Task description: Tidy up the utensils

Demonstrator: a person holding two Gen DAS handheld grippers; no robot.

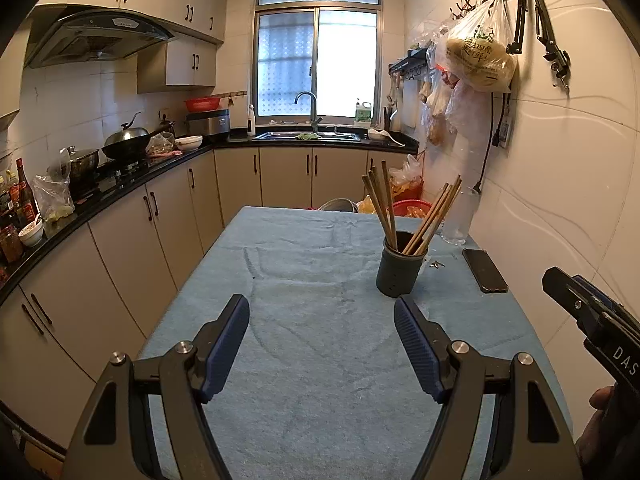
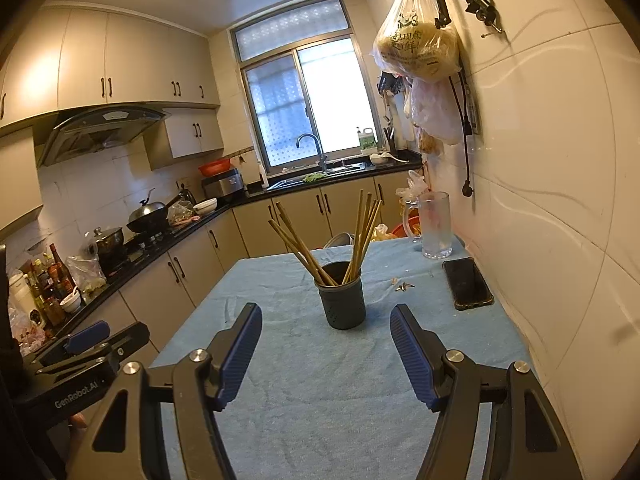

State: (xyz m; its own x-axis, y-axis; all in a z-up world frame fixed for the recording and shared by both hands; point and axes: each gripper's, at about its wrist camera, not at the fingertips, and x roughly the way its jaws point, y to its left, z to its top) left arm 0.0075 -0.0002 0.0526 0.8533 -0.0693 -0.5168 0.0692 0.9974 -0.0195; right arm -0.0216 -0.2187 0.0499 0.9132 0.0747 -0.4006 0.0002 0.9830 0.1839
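Note:
A dark round utensil holder (image 1: pixel 399 266) stands on the blue cloth-covered table (image 1: pixel 304 280), holding several wooden chopsticks (image 1: pixel 384 204) that fan left and right. It also shows in the right wrist view (image 2: pixel 345 296) with its chopsticks (image 2: pixel 360 236). My left gripper (image 1: pixel 322 320) is open and empty, above the cloth in front of and left of the holder. My right gripper (image 2: pixel 326 330) is open and empty, directly in front of the holder. The right gripper's body (image 1: pixel 592 316) shows at the left view's right edge.
A black phone (image 2: pixel 466 284) lies by the right wall, with a glass mug (image 2: pixel 434 226) behind it and small scraps (image 2: pixel 404 286) on the cloth. Plastic bags (image 2: pixel 416 44) hang on the wall. The kitchen counter (image 1: pixel 120 184) with pots runs along the left.

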